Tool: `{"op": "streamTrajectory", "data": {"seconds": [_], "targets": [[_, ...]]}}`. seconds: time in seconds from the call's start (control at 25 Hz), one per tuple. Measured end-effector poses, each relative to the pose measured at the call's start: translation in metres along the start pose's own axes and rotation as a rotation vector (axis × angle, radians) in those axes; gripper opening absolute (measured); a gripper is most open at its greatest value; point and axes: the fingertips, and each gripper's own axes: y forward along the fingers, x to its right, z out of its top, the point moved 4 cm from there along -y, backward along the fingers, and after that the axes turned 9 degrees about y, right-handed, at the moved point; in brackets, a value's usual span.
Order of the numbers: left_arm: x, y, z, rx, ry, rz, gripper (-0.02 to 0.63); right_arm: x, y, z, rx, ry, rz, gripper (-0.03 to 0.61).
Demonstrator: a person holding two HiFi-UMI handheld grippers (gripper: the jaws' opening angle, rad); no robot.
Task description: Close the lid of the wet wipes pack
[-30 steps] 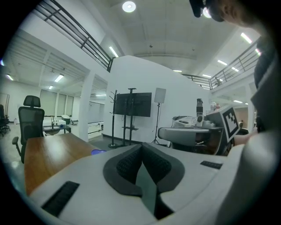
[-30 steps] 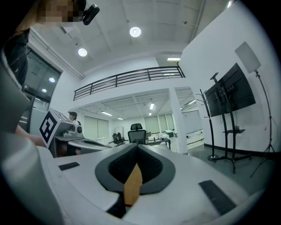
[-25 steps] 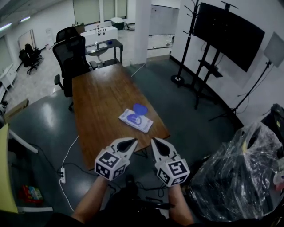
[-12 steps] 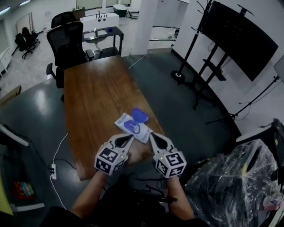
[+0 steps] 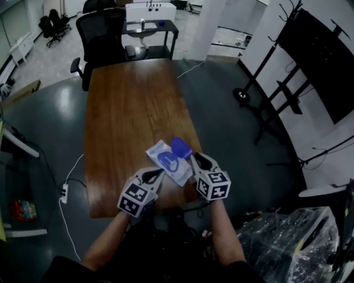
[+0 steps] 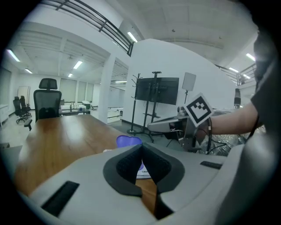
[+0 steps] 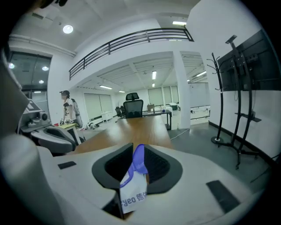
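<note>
The white wet wipes pack [image 5: 165, 159] lies near the front right corner of the wooden table [image 5: 127, 105], its blue lid [image 5: 181, 147] flipped up and open. My left gripper [image 5: 159, 172] sits just in front of the pack's near edge, its pads meeting at the tips with nothing held. My right gripper [image 5: 194, 157] is at the pack's right edge beside the lid, and its jaws are opening. In the right gripper view the pack [image 7: 134, 193] and lid [image 7: 139, 160] fill the narrow gap at the gripper [image 7: 138, 147]; the pads do not press on them. The left gripper view shows the lid [image 6: 128, 140] beyond the gripper [image 6: 141, 147].
A black office chair [image 5: 105, 33] stands at the table's far end, with a small desk [image 5: 149, 16] behind it. A TV stand [image 5: 310, 61] is off to the right. A clear plastic bag [image 5: 287, 249] lies on the floor at lower right, and a power strip [image 5: 63, 190] at the left.
Both grippers have moved forward and down from short of the table's front edge to the pack. The right jaws have parted slightly.
</note>
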Motion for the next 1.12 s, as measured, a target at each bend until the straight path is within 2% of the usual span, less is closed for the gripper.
{"op": "streamTrajectory", "data": {"seconds": [0.12,0.24,0.44,0.64,0.84,1.12], "targets": [[-0.001,0.009,-0.009,-0.018,-0.026,0.063,0.002,0.023,0.03,-0.008,-0.065,0.026,0.042,0.133],[0.0,0.015,-0.015,-0.042,-0.058,0.127,0.002,0.041,0.055,-0.019,-0.132,0.062,0.078,0.167],[0.002,0.018,-0.017,-0.06,-0.101,0.217,0.002,0.054,0.081,-0.036,-0.24,0.1,0.165,0.175],[0.006,0.017,-0.017,-0.067,-0.123,0.248,0.002,0.034,0.068,-0.031,-0.222,0.07,0.257,0.175],[0.006,0.012,-0.022,-0.059,-0.145,0.25,0.002,-0.01,0.043,-0.031,-0.204,0.045,0.354,0.173],[-0.003,0.0,-0.026,-0.044,-0.153,0.248,0.002,-0.048,0.046,-0.056,-0.276,-0.007,0.417,0.172]]}}
